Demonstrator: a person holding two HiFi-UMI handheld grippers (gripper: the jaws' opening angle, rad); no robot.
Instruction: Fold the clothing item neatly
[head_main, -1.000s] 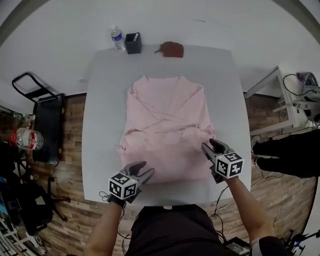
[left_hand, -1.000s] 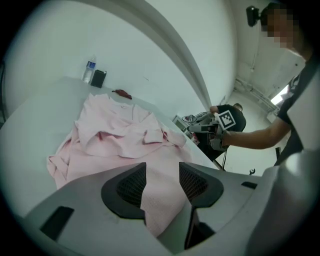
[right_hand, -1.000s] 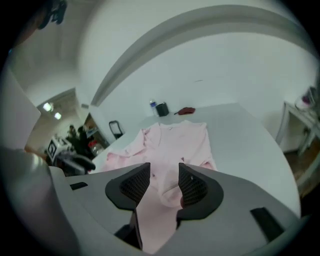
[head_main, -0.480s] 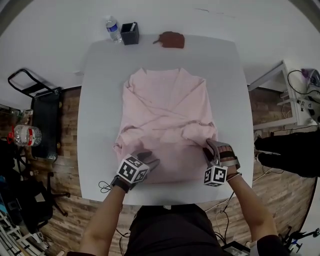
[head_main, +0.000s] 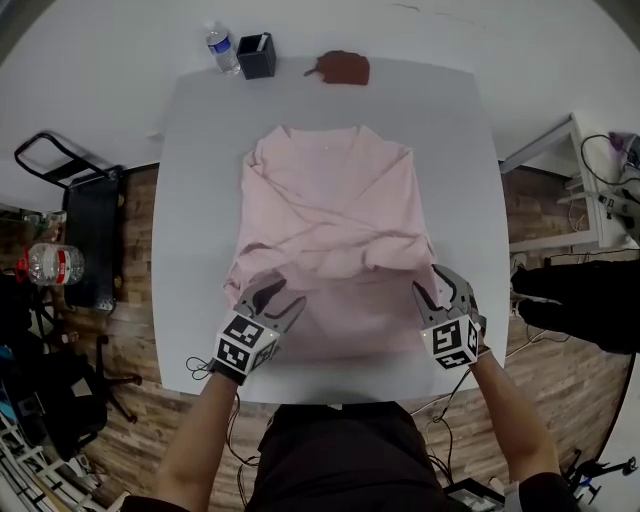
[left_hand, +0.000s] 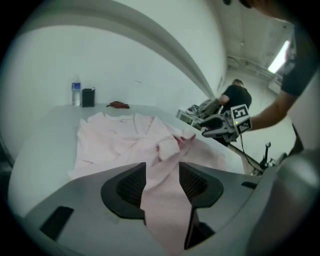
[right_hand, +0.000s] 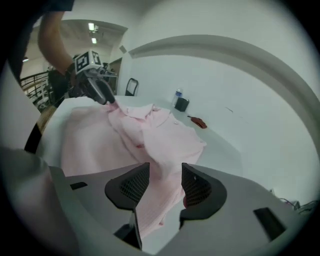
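Note:
A pink garment (head_main: 330, 210) lies spread on the white table (head_main: 195, 150), its sides folded in over the middle. My left gripper (head_main: 272, 297) is shut on the near left corner of the hem, and cloth fills the gap between its jaws (left_hand: 161, 172). At the near right corner my right gripper (head_main: 440, 285) is shut on the hem too, the fabric (right_hand: 160, 135) running up between its pads (right_hand: 165, 175). The near strip of the garment hangs slightly raised between the two grippers. Each gripper view shows the other gripper (left_hand: 212, 131) (right_hand: 102, 95) pinching its corner.
At the table's far edge stand a water bottle (head_main: 222, 50), a black cup (head_main: 257, 56) and a brown item (head_main: 343, 68). A black cart (head_main: 90, 240) sits on the wooden floor at the left. White shelving (head_main: 590, 190) and a person in dark clothes (head_main: 580, 300) are at the right.
Both grippers moved from beside the near hem onto its corners and closed on the cloth. The near edge of the garment now rises off the table.

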